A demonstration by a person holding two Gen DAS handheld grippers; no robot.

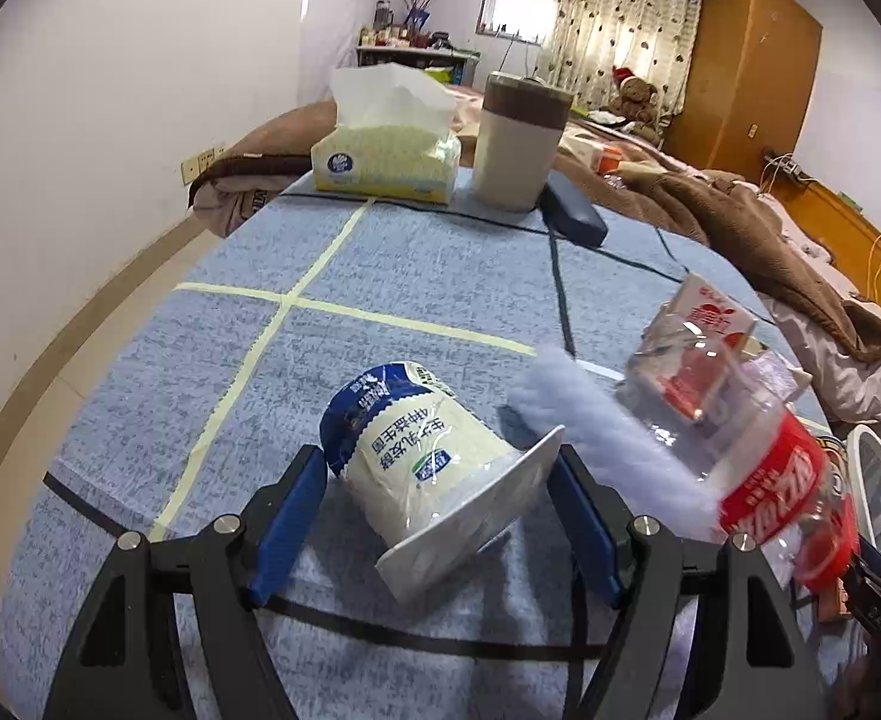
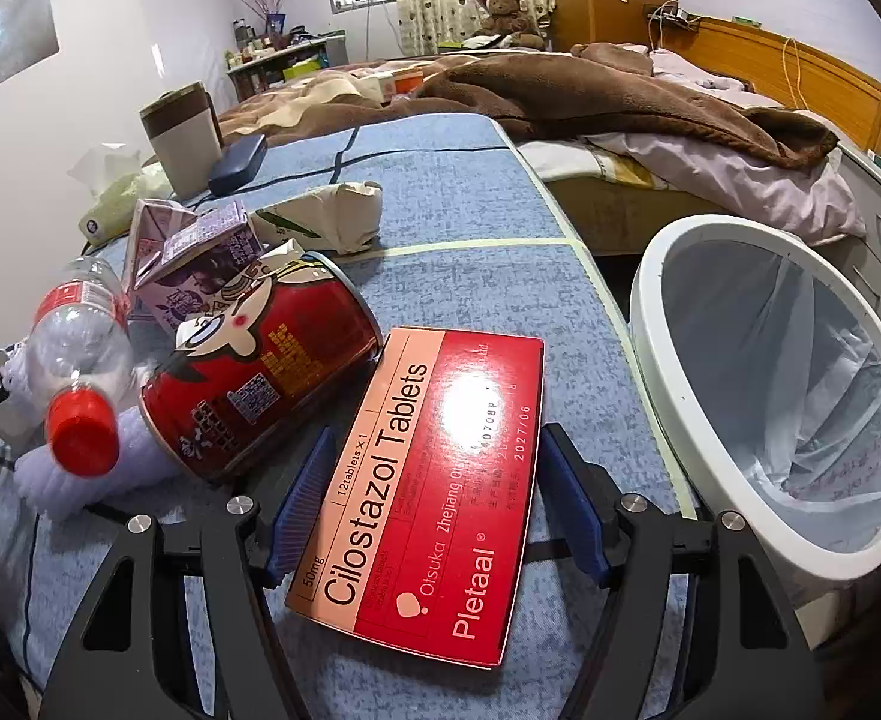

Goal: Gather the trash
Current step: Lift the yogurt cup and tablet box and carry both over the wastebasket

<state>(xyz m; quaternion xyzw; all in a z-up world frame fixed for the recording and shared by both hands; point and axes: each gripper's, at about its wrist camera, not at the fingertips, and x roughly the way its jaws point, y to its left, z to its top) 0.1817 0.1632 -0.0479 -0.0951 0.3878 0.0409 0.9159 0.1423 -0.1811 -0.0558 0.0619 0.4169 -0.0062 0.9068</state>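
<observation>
lying on its side between your left gripper (image 1: 437, 531) fingers is one yogurt cup (image 1: 434, 468), foil end toward you; the jaws stand wide and contact with the pads is unclear. your right gripper (image 2: 428, 507) is open too, its fingers flanking one red tablet box (image 2: 434, 492) flat on the blue table (image 2: 470, 192). the white bin (image 2: 782, 396) beside the table edge holds only a clear liner. one plastic bottle (image 2: 80, 360), one red can (image 2: 260, 360) and two cartons (image 2: 194, 252) crowd together, partly hiding each other.
</observation>
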